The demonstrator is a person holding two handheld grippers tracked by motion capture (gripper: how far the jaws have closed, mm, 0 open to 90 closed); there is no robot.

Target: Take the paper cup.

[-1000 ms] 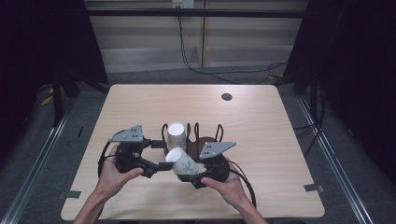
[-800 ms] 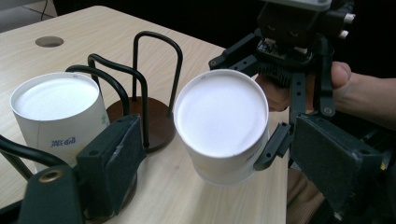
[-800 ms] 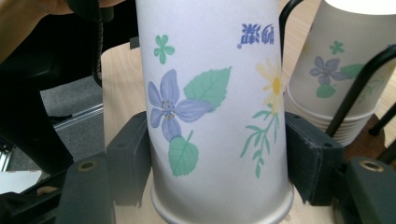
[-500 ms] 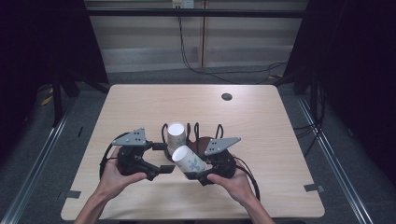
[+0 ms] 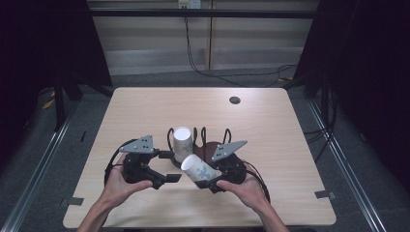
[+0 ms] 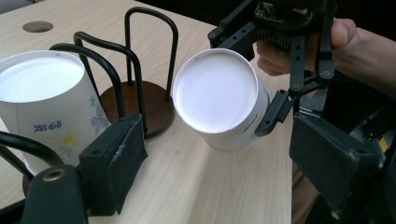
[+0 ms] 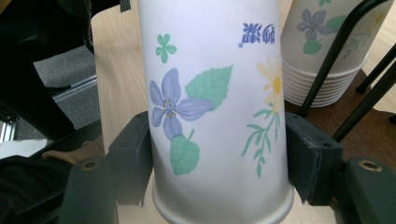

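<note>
My right tongs [image 5: 209,180] pinch a flowered paper cup [image 5: 199,168] by its sides, holding it tipped above the worktop [image 5: 270,140], its white bottom turned toward my left tongs [image 5: 167,166]. Those stand spread with nothing between them, just beside the cup. Behind it a stack of cups [image 5: 182,141] sits upside down in a black wire rack [image 5: 202,136] on a round brown base.

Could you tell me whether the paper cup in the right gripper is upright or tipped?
Tipped: the cup lies slanted in the right gripper.
</note>
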